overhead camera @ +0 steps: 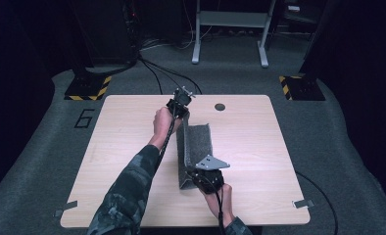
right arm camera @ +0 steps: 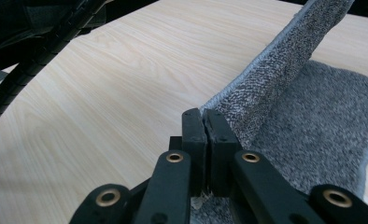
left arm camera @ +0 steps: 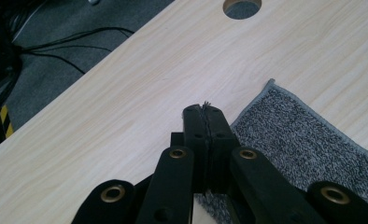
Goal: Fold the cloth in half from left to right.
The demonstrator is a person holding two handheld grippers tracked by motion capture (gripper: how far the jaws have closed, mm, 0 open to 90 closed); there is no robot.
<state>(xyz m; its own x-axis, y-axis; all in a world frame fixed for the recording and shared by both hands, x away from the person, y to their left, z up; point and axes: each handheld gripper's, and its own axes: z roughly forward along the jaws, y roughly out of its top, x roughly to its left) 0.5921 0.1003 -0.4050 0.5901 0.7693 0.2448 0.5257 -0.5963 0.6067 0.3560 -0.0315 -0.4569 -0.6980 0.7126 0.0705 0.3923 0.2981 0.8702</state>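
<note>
A grey towel (overhead camera: 195,147) lies mid-table, its left edge lifted into an upright fold. My left gripper (overhead camera: 182,117) pinches the far corner of that edge; in the left gripper view the jaws (left arm camera: 205,109) are shut with grey fibres showing between them and the towel (left arm camera: 303,135) spreading to the right. My right gripper (overhead camera: 193,175) pinches the near corner. In the right gripper view its jaws (right arm camera: 204,114) are shut on the towel's hem, and the raised edge of the towel (right arm camera: 285,60) runs up and away toward the other hand.
The light wooden table (overhead camera: 127,142) has a round cable hole (overhead camera: 220,106) beyond the towel. Cables (overhead camera: 156,73) run over the grey floor behind, near yellow-and-black striped stand bases (overhead camera: 89,88) and a white frame (overhead camera: 230,29).
</note>
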